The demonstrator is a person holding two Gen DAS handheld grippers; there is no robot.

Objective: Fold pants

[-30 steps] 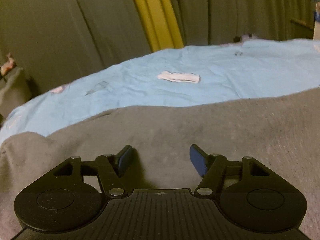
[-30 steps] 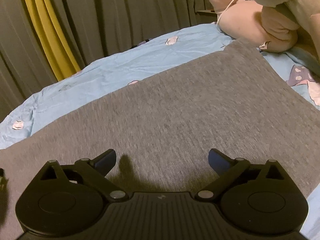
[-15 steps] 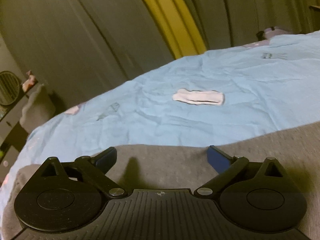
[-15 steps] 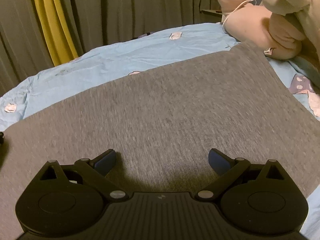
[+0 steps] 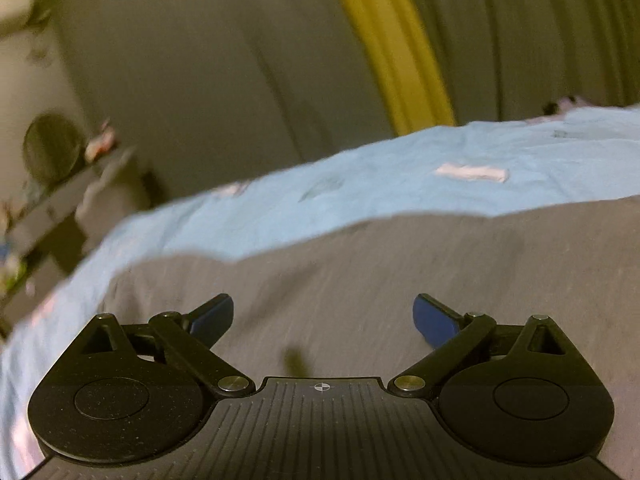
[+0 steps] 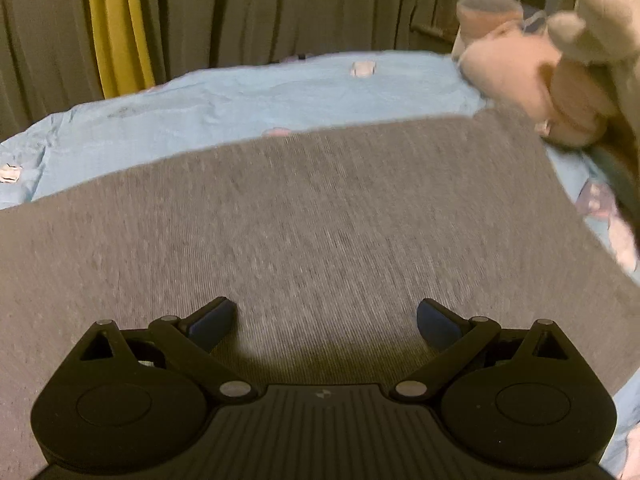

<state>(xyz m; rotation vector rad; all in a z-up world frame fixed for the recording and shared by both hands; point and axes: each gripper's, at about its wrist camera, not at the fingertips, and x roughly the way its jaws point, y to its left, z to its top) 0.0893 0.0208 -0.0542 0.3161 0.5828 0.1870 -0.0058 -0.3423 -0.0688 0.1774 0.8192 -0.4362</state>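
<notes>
Grey pants (image 5: 420, 264) lie spread flat on a light blue bed sheet (image 5: 360, 184). In the left wrist view my left gripper (image 5: 323, 316) hovers over the cloth near its left end, jaws wide open with nothing between the blue pads. In the right wrist view the same grey pants (image 6: 304, 216) fill the middle as a smooth broad panel. My right gripper (image 6: 326, 318) stands open over that panel, empty, its pads apart above the fabric.
Plush toys (image 6: 552, 80) sit at the bed's far right corner, touching the pants' far edge. Grey curtains with a yellow stripe (image 5: 392, 48) hang behind the bed. A shelf with small items (image 5: 52, 184) stands off the bed's left side. Blue sheet (image 6: 256, 96) lies bare beyond the pants.
My left gripper's jaws widened from partly open to fully open. The left view swung left, then back over the pants. The right view rolled slightly, jaws unchanged.
</notes>
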